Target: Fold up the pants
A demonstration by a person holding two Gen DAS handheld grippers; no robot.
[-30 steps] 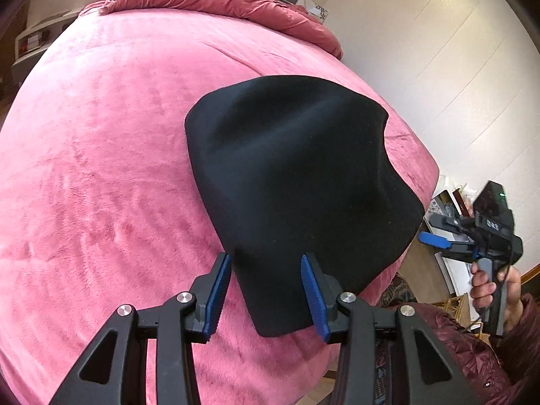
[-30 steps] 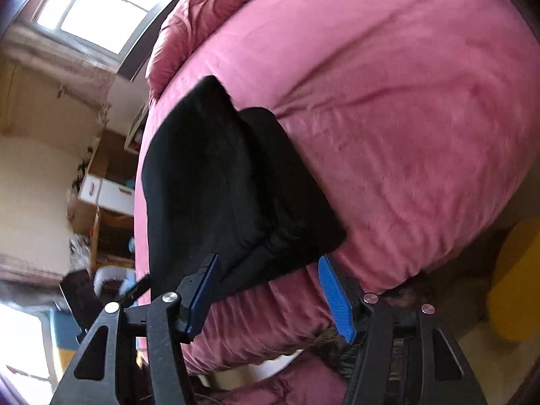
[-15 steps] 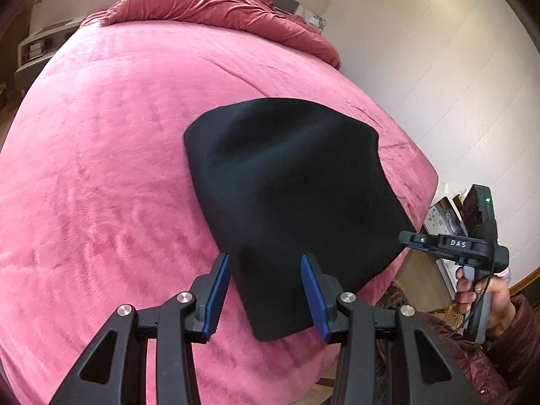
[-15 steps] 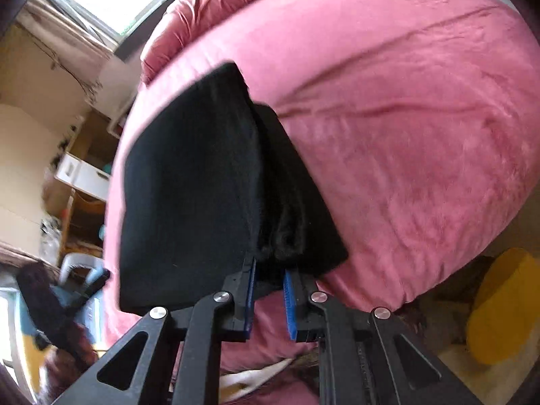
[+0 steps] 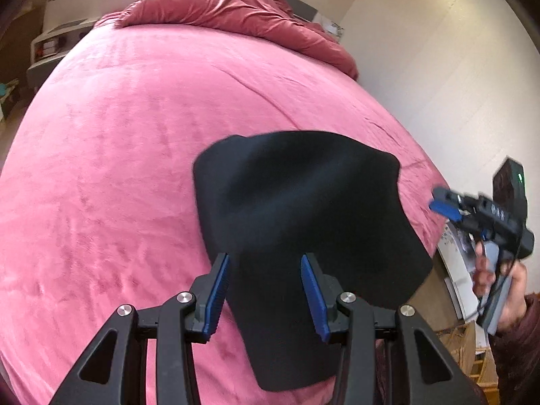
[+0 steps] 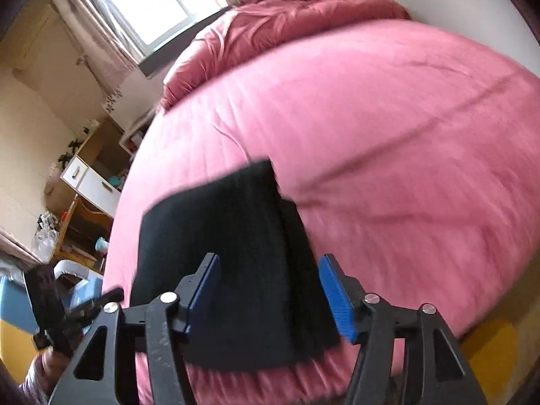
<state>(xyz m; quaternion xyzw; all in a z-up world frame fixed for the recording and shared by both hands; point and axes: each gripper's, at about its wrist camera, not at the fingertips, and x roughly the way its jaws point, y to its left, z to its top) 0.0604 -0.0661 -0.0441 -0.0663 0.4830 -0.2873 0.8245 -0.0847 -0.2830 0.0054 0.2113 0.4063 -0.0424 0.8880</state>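
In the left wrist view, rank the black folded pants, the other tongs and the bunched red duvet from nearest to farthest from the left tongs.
1. Folded pants: directly ahead on the pink bed cover, near edge between the fingers of the open left tongs.
2. Right tongs: off to the right, past the bed's edge, hand-held.
3. Red duvet: bunched at the bed's far end.

White letters on the black body of the right claw point(image 5: 442, 206), seen from the left wrist view. Blurry, maybe "DAS", hard to be sure. A small green light on the black box above it, with no words. Nothing to read on the bed, the wall or the shelves in either view.
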